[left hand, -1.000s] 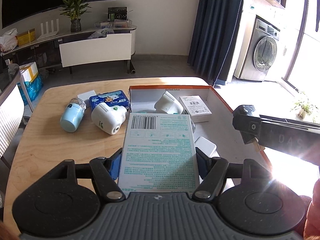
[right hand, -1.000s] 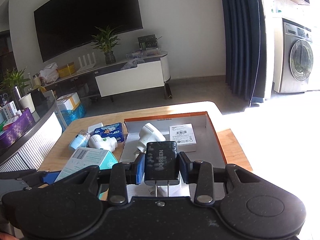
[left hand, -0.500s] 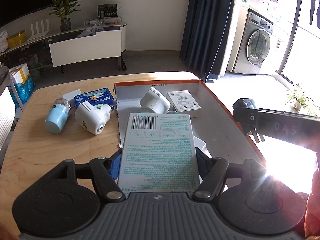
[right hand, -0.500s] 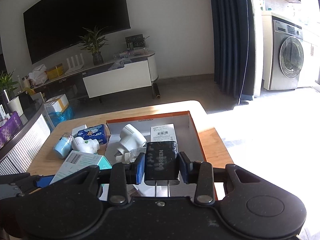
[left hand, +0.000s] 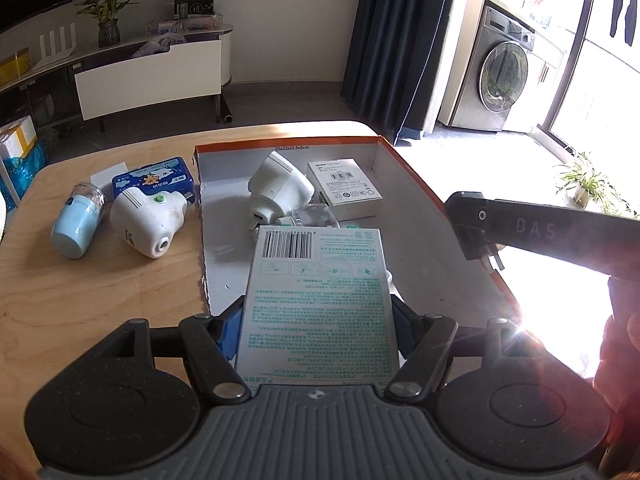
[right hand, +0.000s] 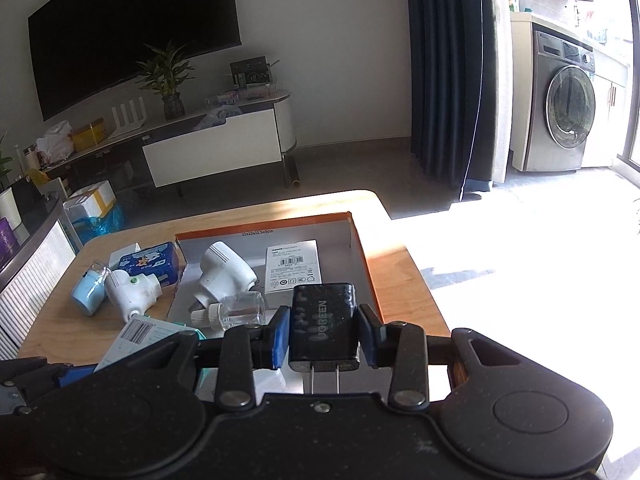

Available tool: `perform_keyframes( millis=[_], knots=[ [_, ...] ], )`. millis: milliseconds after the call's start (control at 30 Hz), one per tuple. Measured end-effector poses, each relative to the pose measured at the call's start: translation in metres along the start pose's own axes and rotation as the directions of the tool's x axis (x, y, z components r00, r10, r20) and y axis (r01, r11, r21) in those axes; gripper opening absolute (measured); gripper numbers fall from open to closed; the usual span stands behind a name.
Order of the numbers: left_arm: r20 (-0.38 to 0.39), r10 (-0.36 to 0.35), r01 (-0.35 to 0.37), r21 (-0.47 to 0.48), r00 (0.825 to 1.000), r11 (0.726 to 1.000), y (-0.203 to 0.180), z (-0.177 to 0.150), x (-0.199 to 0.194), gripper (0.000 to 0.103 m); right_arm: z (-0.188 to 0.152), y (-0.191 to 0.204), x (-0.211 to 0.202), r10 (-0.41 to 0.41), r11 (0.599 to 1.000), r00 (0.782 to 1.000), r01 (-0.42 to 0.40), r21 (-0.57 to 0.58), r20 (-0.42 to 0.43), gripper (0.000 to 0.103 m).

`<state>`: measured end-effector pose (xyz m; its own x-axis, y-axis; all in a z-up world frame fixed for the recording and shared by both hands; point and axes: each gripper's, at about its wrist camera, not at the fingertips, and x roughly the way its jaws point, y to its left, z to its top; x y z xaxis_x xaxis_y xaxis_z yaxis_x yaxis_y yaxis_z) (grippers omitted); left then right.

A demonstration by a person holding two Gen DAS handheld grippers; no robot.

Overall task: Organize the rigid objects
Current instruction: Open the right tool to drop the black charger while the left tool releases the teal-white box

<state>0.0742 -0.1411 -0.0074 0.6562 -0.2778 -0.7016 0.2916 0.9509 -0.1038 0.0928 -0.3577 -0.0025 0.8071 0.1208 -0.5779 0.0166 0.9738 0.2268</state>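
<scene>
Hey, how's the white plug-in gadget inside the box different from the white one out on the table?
The white gadget in the box lies inside the orange-edged box; the white gadget on the table lies on the wooden table. Only the table one shows a green button. Both are white with ribbed vents.

Both claws clamped — angled downward

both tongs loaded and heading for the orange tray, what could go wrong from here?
1. The flat box in the left tongs hangs over the clear bottle and white plug device; set down there, it may land tilted or knock them.
2. The black charger in the right tongs is gripped near its pronged end, so it may tip on release.
3. Both tongs converge on the orange tray; they could bump.
</scene>
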Motion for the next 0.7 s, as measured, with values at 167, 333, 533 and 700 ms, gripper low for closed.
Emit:
perform_keyframes(
  millis=[167, 333, 533, 700],
  knots=[
    [-0.011, -0.023, 0.024, 0.013, 1.000, 1.000, -0.006, -0.001, 0.004, 0.071, 0.001, -0.005, -0.003, 0.005, 1.000, 1.000, -0.006, 0.019, 0.024, 0.046],
    [-0.036, -0.110, 0.111, 0.026, 0.993, 0.993, -0.014, -0.002, 0.009, 0.072, 0.005, -0.006, -0.011, -0.003, 1.000, 0.999, 0.002, 0.021, 0.053, 0.046],
    [-0.027, -0.143, 0.144, 0.045, 0.989, 0.989, -0.020, -0.004, 0.005, 0.080, 0.008, -0.003, -0.016, 0.006, 1.000, 0.998, -0.007, 0.014, 0.066, 0.046],
    [-0.008, -0.105, 0.105, 0.007, 0.994, 0.994, -0.006, 0.000, -0.001, 0.081, 0.008, 0.004, -0.017, 0.020, 1.000, 0.998, -0.021, 0.007, 0.065, 0.055]
  ],
)
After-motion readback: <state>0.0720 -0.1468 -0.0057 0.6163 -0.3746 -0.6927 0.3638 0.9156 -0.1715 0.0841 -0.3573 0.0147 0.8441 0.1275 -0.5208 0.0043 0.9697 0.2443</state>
